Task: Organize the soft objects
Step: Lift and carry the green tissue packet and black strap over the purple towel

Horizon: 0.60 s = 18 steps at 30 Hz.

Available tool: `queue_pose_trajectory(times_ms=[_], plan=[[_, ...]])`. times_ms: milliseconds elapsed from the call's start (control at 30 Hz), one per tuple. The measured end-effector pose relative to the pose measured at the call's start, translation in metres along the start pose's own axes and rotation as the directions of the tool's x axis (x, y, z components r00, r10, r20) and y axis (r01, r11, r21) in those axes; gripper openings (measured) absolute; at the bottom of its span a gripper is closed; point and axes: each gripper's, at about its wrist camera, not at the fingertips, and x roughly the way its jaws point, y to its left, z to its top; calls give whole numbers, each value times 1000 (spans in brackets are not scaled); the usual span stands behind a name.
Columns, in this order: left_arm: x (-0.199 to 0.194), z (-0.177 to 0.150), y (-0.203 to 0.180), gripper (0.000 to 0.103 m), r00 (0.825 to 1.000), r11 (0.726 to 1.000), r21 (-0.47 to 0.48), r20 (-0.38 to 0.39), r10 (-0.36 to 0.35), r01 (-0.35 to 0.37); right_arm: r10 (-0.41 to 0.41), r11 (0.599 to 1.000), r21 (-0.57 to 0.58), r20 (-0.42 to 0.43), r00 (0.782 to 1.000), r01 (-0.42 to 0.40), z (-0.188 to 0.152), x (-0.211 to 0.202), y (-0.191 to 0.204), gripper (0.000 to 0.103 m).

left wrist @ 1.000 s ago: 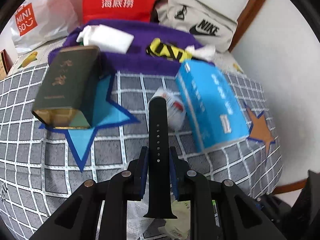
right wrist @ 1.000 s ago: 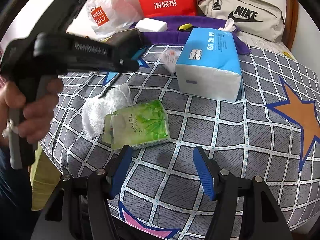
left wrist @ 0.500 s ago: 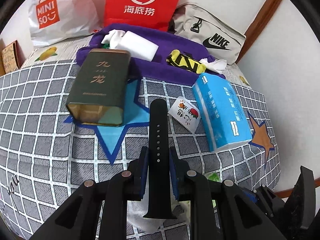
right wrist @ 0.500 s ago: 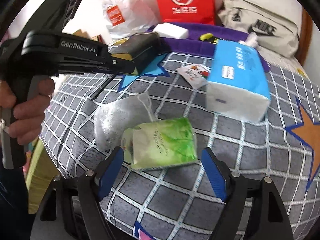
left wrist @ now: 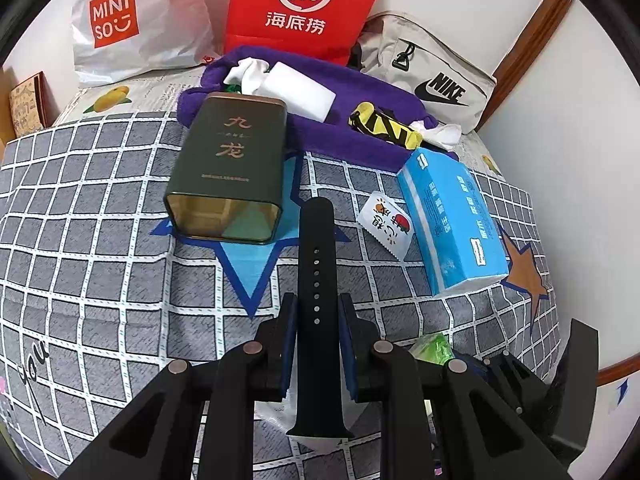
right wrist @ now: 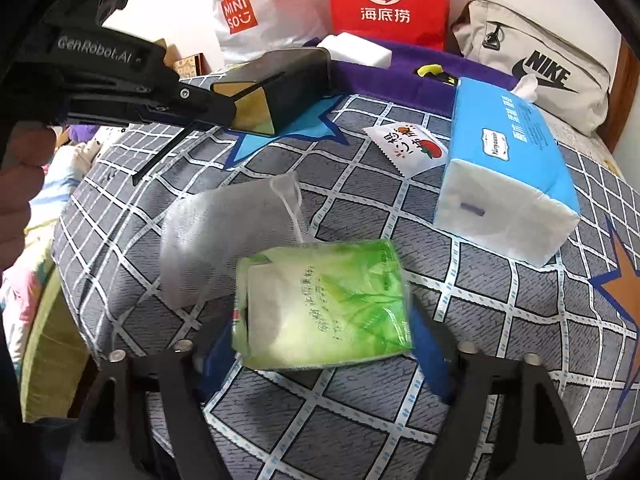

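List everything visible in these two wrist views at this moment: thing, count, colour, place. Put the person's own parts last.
watch strap: 1, black, clamped in left gripper
tin box: 1, dark green, lying on blue star
tissue box: 1, blue, right side of bed
tissue pack: 1, green, between right gripper's fingers
mesh pouch: 1, white, touching the green pack's left
sachet: 1, white, beside tissue box
towel: 1, purple, back of bed
foam block: 1, white, on towel
bag: 1, beige, back right
paper bag: 1, red, back
plastic bag: 1, white, back left
left gripper: shut on strap
right gripper: open, straddling pack
hand: 1, holding left gripper
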Motion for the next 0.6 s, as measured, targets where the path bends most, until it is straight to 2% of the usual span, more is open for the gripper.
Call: queue_pose_trajectory(times_ms=[300, 600], plan=[[-13, 15, 8, 19, 999, 1000, 7, 39, 2, -2, -58, 998, 36, 42, 997, 57, 15, -33, -11, 75], [-31, 43, 4, 19, 994, 998, 51, 108, 33, -39, -150, 987, 85, 142, 978, 139, 74, -72, -31, 75]])
